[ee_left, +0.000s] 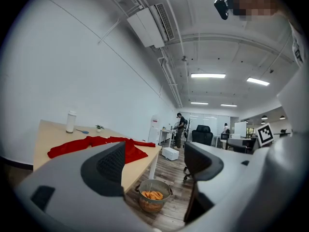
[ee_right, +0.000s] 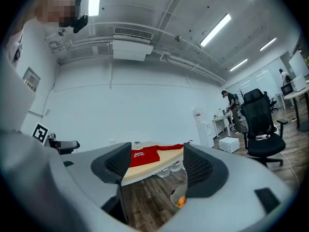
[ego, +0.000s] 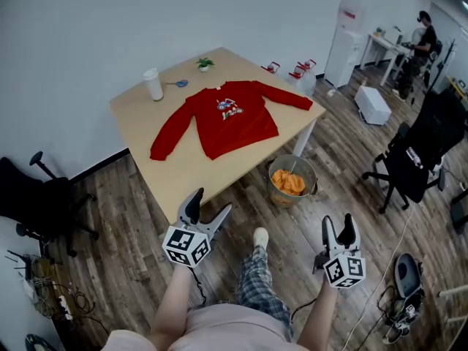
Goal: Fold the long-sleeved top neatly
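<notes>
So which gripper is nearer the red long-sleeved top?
Left: the left gripper is just short of the wooden table holding the red top; the right gripper is farther back.

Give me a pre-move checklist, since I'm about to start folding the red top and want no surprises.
1. Red top flat on the table, sleeves spread: ok.
2. Left tool open and empty: ok.
3. Right tool open and empty: ok.
4. Tools at the top: not ok; both hang short of the table.
5. Cup and plant clear of the top: ok.
</notes>
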`<state>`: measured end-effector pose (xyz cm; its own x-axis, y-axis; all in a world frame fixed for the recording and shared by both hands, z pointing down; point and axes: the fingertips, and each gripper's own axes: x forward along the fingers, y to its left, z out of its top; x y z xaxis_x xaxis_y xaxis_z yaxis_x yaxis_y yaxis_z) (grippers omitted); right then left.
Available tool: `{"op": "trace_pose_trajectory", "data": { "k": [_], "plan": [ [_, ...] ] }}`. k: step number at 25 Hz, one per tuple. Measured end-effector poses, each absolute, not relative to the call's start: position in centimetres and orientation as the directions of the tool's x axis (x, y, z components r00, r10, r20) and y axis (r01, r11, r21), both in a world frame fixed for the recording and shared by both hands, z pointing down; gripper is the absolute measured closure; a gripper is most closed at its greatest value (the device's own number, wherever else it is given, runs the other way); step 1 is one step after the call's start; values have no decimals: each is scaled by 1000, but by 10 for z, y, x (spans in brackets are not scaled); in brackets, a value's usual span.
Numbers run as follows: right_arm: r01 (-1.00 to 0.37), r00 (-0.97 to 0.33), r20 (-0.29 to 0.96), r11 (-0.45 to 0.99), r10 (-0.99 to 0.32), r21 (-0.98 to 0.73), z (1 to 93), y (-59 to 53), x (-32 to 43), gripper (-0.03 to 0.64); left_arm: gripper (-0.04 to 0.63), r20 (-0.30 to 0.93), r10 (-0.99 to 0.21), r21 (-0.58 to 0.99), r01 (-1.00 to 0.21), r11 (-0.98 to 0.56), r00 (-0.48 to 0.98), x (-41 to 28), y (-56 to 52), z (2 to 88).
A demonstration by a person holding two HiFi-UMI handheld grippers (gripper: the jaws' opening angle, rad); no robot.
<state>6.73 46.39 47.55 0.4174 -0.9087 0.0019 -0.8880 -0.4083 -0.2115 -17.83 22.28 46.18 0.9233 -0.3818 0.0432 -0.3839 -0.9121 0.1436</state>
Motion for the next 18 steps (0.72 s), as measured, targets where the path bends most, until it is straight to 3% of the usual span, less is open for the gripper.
{"op": "trace_pose_trajectory", "data": {
  "k": [10, 18],
  "plan": [
    [-955, 219, 17, -218, -976, -201, 455, 243, 219, 295, 229, 27, -543, 117, -542, -832, 839, -61, 62, 435],
    [-982, -7, 48, -2, -999, -188, 444, 83, 264, 299, 229, 13, -694, 118, -690, -714, 720, -32, -30, 424]
  ]
}}
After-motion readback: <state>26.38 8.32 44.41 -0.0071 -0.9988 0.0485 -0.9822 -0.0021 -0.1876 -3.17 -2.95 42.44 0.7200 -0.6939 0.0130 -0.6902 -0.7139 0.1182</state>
